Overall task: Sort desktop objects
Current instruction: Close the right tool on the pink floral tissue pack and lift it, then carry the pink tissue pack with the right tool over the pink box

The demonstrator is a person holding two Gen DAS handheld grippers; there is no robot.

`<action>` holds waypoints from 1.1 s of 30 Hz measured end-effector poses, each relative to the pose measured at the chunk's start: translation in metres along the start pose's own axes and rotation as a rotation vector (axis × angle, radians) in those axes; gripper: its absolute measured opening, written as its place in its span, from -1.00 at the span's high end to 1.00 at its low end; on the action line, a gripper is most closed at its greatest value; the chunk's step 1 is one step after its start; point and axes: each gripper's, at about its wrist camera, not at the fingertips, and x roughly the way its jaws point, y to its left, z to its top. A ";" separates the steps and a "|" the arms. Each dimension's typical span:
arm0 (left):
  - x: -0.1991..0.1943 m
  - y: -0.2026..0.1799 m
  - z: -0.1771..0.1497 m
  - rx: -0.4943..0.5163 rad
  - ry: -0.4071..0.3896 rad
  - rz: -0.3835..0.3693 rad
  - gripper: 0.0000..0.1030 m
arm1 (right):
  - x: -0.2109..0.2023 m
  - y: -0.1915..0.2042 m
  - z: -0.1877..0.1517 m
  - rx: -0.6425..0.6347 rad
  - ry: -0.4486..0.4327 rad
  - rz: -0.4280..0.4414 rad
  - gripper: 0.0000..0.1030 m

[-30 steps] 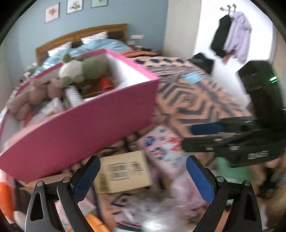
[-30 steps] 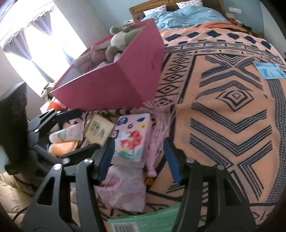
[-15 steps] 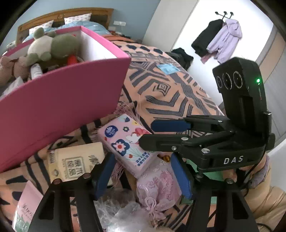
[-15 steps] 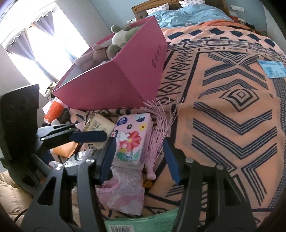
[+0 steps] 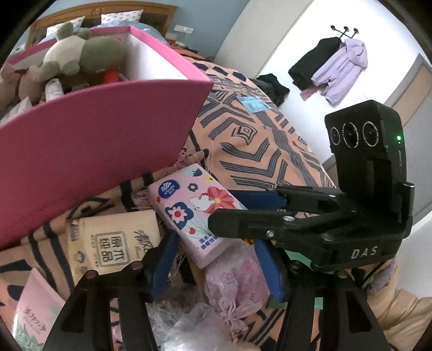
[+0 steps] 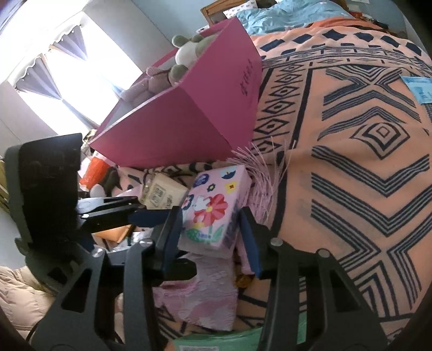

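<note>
A bed fills the scene, covered by an orange blanket with dark blue zigzag and diamond patterns (image 6: 364,167); a wooden headboard (image 5: 89,10) and blue bedding lie at the far end, against a blue-grey wall. A bright curtained window (image 6: 54,67) is at the left in the right wrist view, and a black garment and a lilac hoodie (image 5: 343,67) hang on a white wall at the right in the left wrist view. A large pink cardboard box (image 5: 89,145) holding plush toys sits on the blanket. Just near of it lies a pink floral tissue pack (image 6: 213,210), beside a beige tissue pack (image 5: 113,243) on its left. The right gripper (image 6: 210,237) straddles the floral pack, jaws moderately apart, pads beside its sides. The left gripper (image 5: 216,267) hovers near, jaws similarly apart, holding nothing.
</note>
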 end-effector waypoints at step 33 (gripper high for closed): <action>-0.088 -0.030 0.002 0.232 -0.179 0.165 -0.15 | -0.031 0.085 0.013 -0.134 -0.162 -0.004 0.09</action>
